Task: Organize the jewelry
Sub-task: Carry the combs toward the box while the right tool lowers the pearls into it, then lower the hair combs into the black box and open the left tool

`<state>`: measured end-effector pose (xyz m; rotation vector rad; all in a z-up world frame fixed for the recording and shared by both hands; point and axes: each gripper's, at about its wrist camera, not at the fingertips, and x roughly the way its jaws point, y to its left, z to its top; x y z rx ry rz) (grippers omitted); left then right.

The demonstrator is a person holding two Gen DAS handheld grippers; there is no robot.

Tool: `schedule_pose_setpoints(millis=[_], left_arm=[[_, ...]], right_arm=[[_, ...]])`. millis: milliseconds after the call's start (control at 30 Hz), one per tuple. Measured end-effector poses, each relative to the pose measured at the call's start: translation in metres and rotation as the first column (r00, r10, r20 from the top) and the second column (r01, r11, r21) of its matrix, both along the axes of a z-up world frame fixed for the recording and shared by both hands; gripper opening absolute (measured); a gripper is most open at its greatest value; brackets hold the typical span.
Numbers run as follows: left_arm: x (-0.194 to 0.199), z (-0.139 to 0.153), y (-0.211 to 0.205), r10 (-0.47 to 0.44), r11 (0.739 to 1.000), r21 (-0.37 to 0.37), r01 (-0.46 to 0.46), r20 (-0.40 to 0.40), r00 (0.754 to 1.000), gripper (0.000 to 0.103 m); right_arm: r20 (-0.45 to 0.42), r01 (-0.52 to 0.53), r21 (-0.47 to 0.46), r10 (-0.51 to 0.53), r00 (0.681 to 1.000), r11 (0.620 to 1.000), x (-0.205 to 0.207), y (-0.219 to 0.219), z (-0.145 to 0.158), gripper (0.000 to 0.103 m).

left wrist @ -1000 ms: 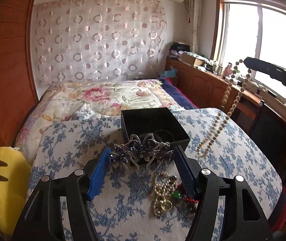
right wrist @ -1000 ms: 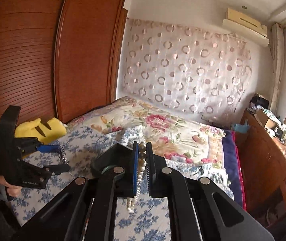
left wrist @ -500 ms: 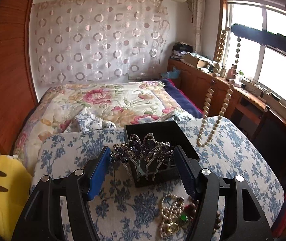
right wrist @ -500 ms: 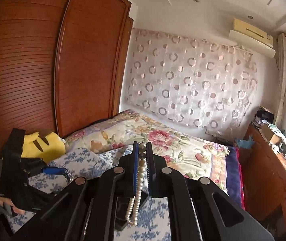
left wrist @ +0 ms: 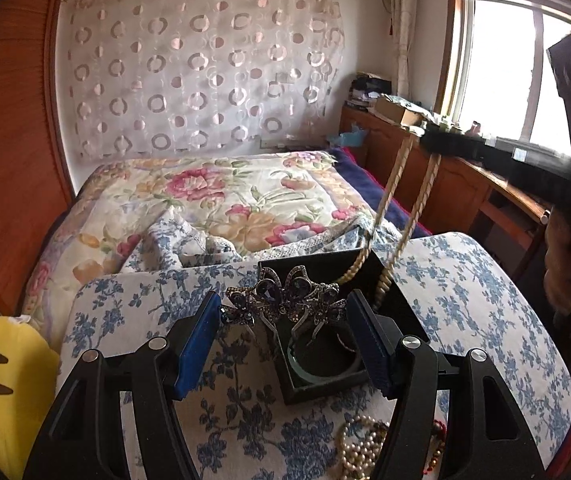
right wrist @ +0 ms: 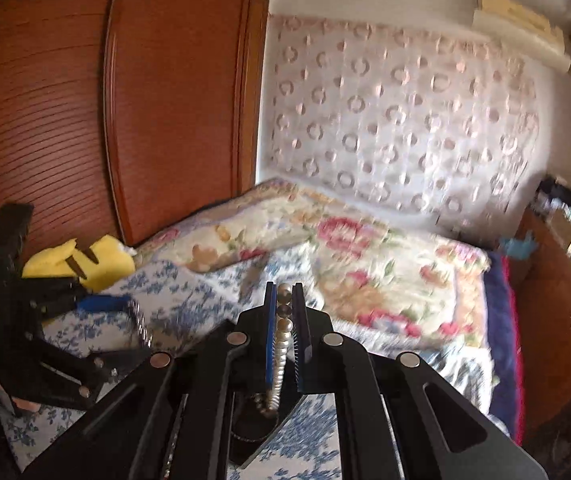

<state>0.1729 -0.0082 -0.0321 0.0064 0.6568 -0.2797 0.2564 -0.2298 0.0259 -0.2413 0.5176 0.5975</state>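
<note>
currently: left gripper [left wrist: 283, 316] clenched on dark jewelled hair clip [left wrist: 285, 304] over open black box [left wrist: 321, 360] | right gripper [right wrist: 285, 304] pinching cream pearl necklace [left wrist: 389, 216], dangling into box for stowing

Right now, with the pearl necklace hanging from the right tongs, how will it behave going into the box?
Likely floppy: the pearl necklace hangs as two limp strands from the right tongs. It will probably swing, since it blurs in the left view. Its lower end should pile up in the black box.

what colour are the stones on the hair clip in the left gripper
Dark blue stones in a dull silver-grey setting on the hair clip; the left wrist view shows it best.
</note>
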Motion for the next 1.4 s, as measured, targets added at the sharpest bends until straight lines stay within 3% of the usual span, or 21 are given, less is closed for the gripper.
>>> schedule_pose_setpoints(millis=[100,667,900,1067,1267,1400], left_arm=[[0.006,0.0,-0.004,-0.004,1.0,0.009,0.004,0.001,1.0,0.062],[0.021,-0.001,-0.024,-0.083,0.996,-0.029,0.082,-0.011,0.997,0.06],[0.005,0.012,0.002,-0.046,0.998,-0.037,0.047,0.027,0.999,0.06],[0.011,-0.011,0.026,-0.001,0.999,-0.032,0.0,-0.052,0.999,0.06],[0.023,-0.036,0.021,-0.018,0.998,-0.057,0.011,-0.126,0.992,0.064],[0.032,-0.041,0.011,0.003,1.0,-0.022,-0.006,-0.132,0.991,0.079]], right_arm=[[-0.051,-0.017,0.006,0.018,0.999,1.0,0.005,0.0,-0.019,0.009],[-0.122,0.037,0.028,-0.033,0.992,0.999,0.009,-0.032,-0.058,0.01],[-0.132,0.034,0.026,-0.031,0.991,0.999,0.002,-0.033,-0.065,0.01],[-0.135,0.023,0.03,-0.018,0.991,0.999,-0.005,-0.033,-0.069,0.01],[-0.14,0.025,0.028,-0.02,0.99,0.999,-0.008,-0.032,-0.073,0.01],[-0.137,0.032,0.029,-0.028,0.99,0.999,-0.009,-0.037,-0.074,0.01]])
